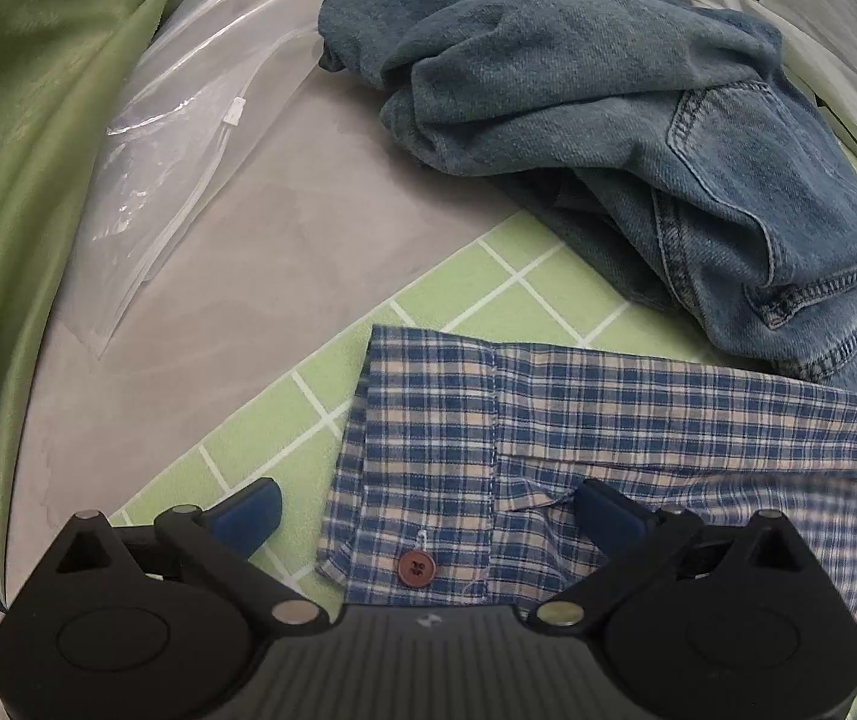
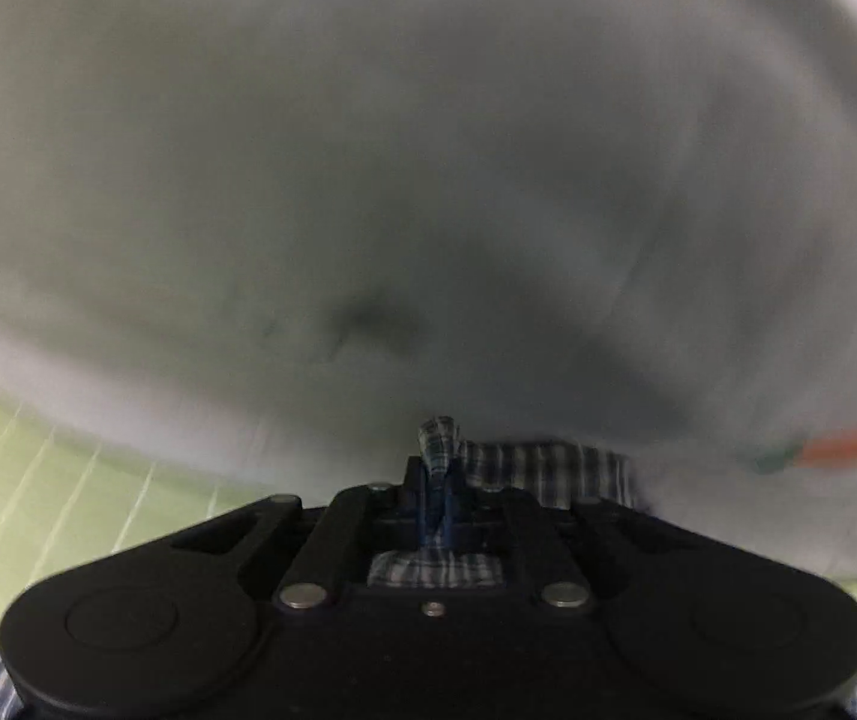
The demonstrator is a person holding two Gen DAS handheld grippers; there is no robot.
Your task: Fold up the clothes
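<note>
A blue and cream plaid shirt [image 1: 578,438] lies flat on the green grid mat [image 1: 488,294], its buttoned cuff with a brown button [image 1: 415,568] nearest me. My left gripper [image 1: 428,510] hangs open just above that cuff, one blue fingertip [image 1: 251,513] over the mat and the other on the plaid cloth, nothing pinched. In the blurred right wrist view my right gripper [image 2: 437,480] is shut on a fold of the plaid shirt [image 2: 542,468], which sticks up between its fingers and trails to the right.
Crumpled blue jeans [image 1: 638,132] lie behind the shirt, partly on the mat. A green cloth [image 1: 26,150] and clear plastic bags [image 1: 188,138] sit at the left on the grey table [image 1: 260,264]. A large pale cloth [image 2: 428,180] fills the right wrist view.
</note>
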